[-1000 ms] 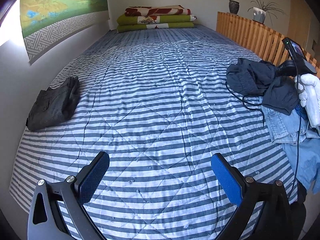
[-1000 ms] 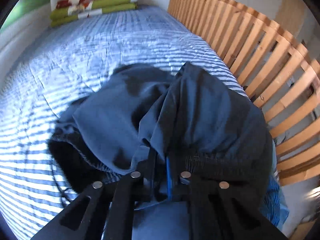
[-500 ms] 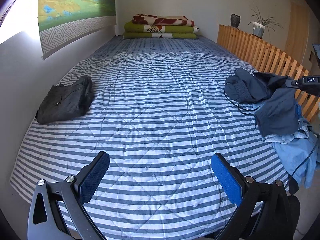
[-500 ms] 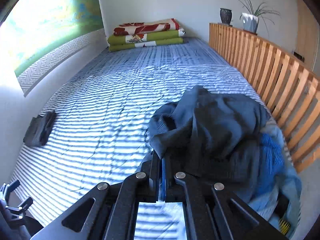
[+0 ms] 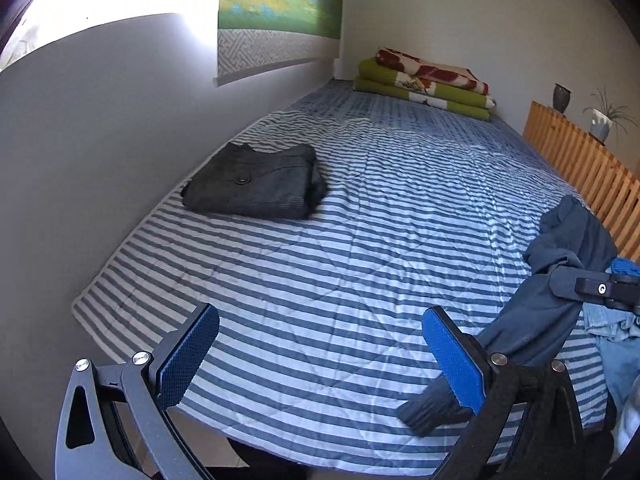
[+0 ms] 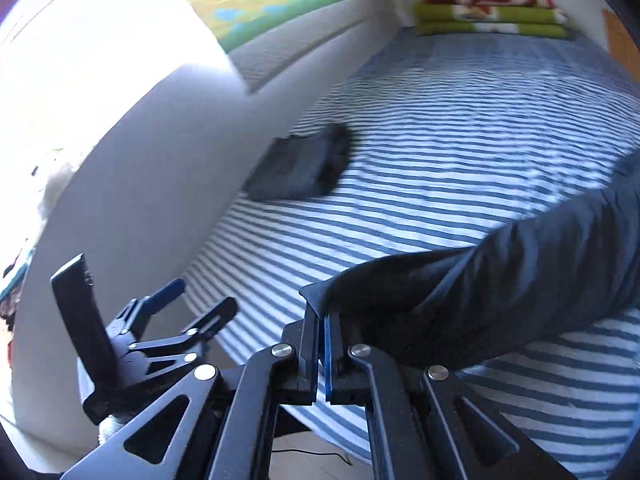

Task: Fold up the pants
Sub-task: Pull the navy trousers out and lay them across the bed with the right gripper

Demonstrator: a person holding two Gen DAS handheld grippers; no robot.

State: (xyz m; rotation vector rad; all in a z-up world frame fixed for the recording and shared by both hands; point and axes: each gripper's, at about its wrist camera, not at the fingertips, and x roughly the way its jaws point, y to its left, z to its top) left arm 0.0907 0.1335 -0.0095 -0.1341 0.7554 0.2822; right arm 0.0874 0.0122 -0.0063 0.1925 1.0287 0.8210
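Observation:
A pair of dark blue pants (image 6: pixel 500 280) stretches from the clothes pile at the right across the striped bed. My right gripper (image 6: pixel 322 312) is shut on an edge of its fabric near the bed's front. In the left wrist view the same pants (image 5: pixel 552 304) hang down from the right gripper (image 5: pixel 560 280), and a ribbed cuff (image 5: pixel 428 412) lies on the cover behind my right finger. My left gripper (image 5: pixel 320 360) is open over the front of the bed with nothing between its fingers. It also shows open at the lower left of the right wrist view (image 6: pixel 196 300).
Folded dark grey pants (image 5: pixel 256 184) lie by the left wall. Folded green and red blankets (image 5: pixel 424 84) sit at the head of the bed (image 5: pixel 360 240). A slatted wooden rail (image 5: pixel 580 164) runs along the right side, with light blue jeans (image 5: pixel 616 344) in front of it.
My right gripper has swung left and towards the bed's front, drawing the dark blue pants off the pile into a long stretch. The left gripper has also swung left and stays open.

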